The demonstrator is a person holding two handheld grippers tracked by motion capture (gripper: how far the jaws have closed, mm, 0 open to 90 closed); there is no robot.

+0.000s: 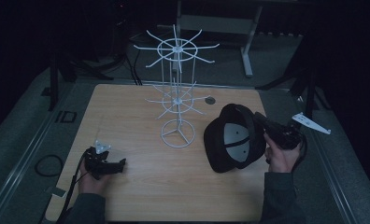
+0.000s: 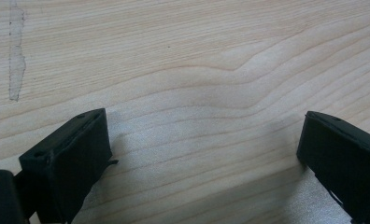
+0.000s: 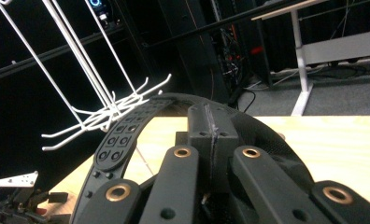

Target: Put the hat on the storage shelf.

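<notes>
Jaws, left gripper [image 1: 123, 163]: spread wide, nothing between them; in the left gripper view they stand well apart over bare wood grain. The gripper rests low at the near left of the bench [image 1: 127, 196], held in the left hand [image 1: 92, 182], its cable trailing off the near edge.

Stand [image 1: 176, 93]: white wire, two tiers of radiating hooks on a thin post with a ring base (upright, near the middle of the bench, towards the far side). No item hangs from the hooks in sight.

Cap [image 1: 232, 140]: black, pale lining turned towards the camera, tilted on edge at the right of the bench, just right of the stand's base and apart from it. In the right gripper view its adjustable strap [image 3: 122, 135] curves up past the jaws.

Jaws, right gripper [image 1: 260, 120]: pressed together, pinching the cap at its rim. The right hand [image 1: 281, 156] holds the gripper at the right edge of the bench.
</notes>
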